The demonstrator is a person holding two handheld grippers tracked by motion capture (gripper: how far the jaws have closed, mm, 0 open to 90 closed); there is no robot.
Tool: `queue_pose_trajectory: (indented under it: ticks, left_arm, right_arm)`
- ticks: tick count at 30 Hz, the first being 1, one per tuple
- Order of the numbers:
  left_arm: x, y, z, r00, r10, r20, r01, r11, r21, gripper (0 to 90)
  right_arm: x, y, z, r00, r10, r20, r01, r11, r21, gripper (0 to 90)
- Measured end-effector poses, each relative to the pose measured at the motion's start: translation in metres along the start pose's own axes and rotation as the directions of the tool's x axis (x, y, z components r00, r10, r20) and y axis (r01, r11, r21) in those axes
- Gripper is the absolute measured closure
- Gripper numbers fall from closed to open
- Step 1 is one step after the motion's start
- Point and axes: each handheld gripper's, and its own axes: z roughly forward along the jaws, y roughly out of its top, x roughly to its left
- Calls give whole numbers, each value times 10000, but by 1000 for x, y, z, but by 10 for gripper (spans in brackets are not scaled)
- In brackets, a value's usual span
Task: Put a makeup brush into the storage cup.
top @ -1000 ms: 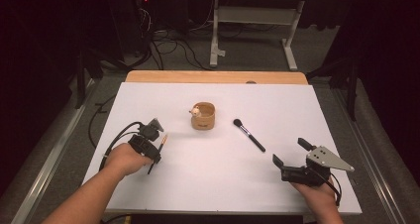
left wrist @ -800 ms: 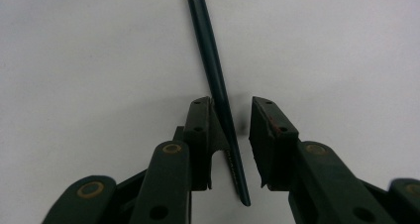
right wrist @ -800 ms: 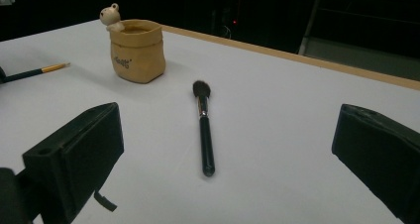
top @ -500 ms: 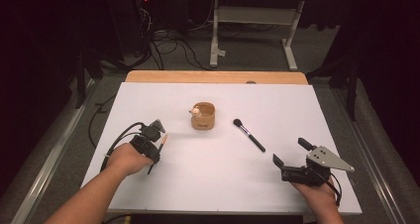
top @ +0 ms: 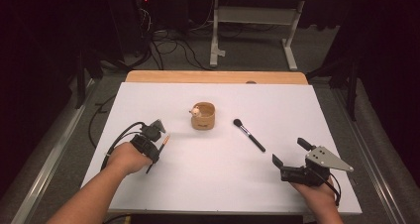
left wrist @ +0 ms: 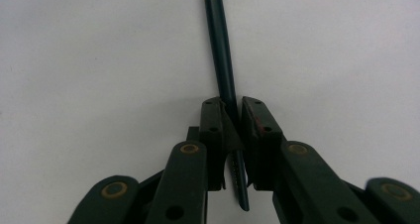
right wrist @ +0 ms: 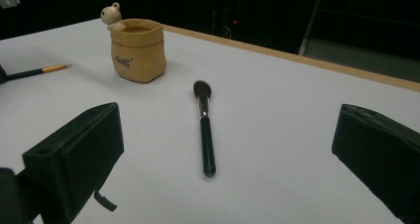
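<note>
The right tongs [right wrist: 225,157] stand wide open, one black jaw low at the left and the other at the right, with bare white surface [right wrist: 297,135] between them. Just beyond lies a black makeup brush [right wrist: 204,130], bristles at the far end. Farther left stands a tan pot [right wrist: 137,49] with a small figure [right wrist: 113,15] on its rim. At the far left edge lies a thin brush [right wrist: 37,72] with an orange tip.
</note>
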Motion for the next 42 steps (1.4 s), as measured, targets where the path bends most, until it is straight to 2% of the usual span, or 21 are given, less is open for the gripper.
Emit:
queue_pose_trajectory:
  ticks: [6, 11, 16, 20, 24, 27, 33, 42]
  left_arm:
    - [2, 0, 0, 9998, 169, 69, -169, 9999, 14, 837]
    - [0, -2, 0, 9993, 378, -60, -379, 9992, -121, 842]
    - [1, -4, 0, 9985, 555, 15, -555, 9979, -322, 843]
    - [5, -8, -1, 9990, 338, 300, -317, 9973, -659, 844]
    - [8, -10, -5, 9990, 229, 390, -186, 9942, -1062, 845]
    - [9, -12, -10, 9982, 162, 581, -80, 9905, -1374, 845]
    - [10, -14, -15, 9976, 58, 690, 79, 9805, -1962, 845]
    - [12, -17, -20, 9937, -203, 1099, 513, 9563, -2878, 845]
  right_arm:
    - [1, 0, 0, 10000, -60, -10, 60, 10000, 10, 9]
    - [0, 0, 0, 10000, -59, 2, 59, 10000, 13, 9]
    - [0, 0, -1, 10000, 0, 35, 0, 10000, 0, 10]
    - [-1, 0, -1, 10000, -2, 54, 2, 10000, -6, 9]
    - [-1, 0, -1, 10000, 22, 66, -22, 10000, 3, 9]
    - [-1, 0, -1, 10000, -13, 40, 13, 10000, -19, 10]
    - [-1, 0, -1, 10000, -15, 64, 16, 10000, -17, 9]
    - [-1, 0, -3, 9999, 56, 110, -55, 10000, -46, 9]
